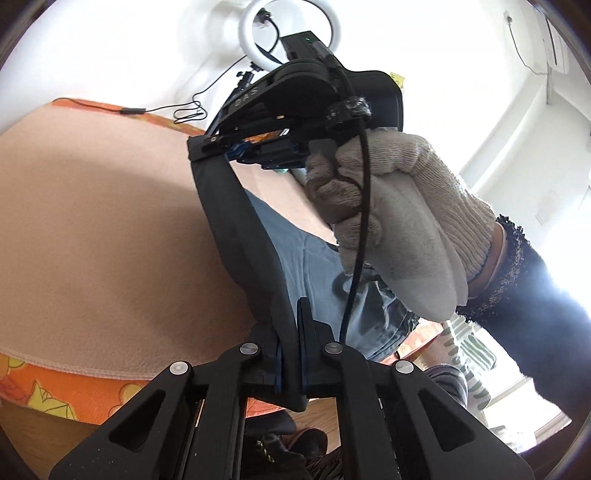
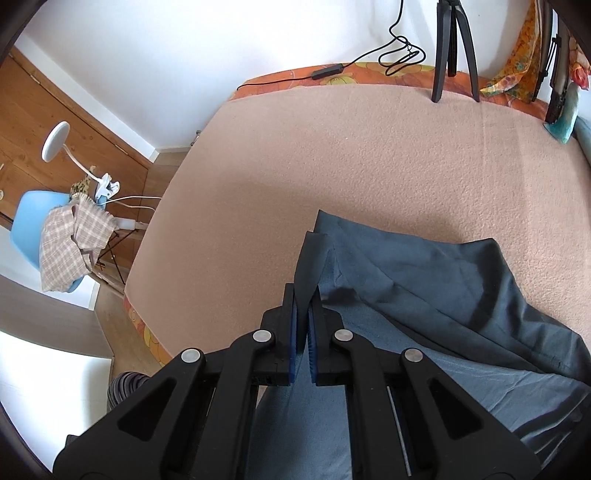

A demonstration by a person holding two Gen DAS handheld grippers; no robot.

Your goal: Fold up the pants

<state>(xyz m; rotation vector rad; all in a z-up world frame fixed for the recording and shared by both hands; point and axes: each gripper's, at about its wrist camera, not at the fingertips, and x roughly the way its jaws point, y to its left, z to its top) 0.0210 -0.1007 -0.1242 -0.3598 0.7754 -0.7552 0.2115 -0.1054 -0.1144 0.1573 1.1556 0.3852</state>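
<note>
Pants, dark grey-blue, lie at lower right of the right wrist frame, spread in loose folds over the pink blanket that covers the bed. My right tongs are pressed together on an edge of the fabric at lower centre; a dark flap rises out of the pads and stands up just above them. In the left wrist frame my left tongs are likewise pinching the pants, a dark band of cloth stretching taut from the pads up toward centre frame, where it meets the other gripper's black body. My right hand, in a pale knit glove, grips that handle at centre right, a black cable running down across the glove. More of the blue fabric hangs slack below the hand.

Surroundings: orange patterned bedsheet shows along the far edge of the blanket, upper centre. Black tripod legs stand on the blanket at upper right. A ring light sits at top centre of the left wrist frame. A blue chair draped with checked cloth stands at left in the right wrist frame, a white clip lamp just above it.
</note>
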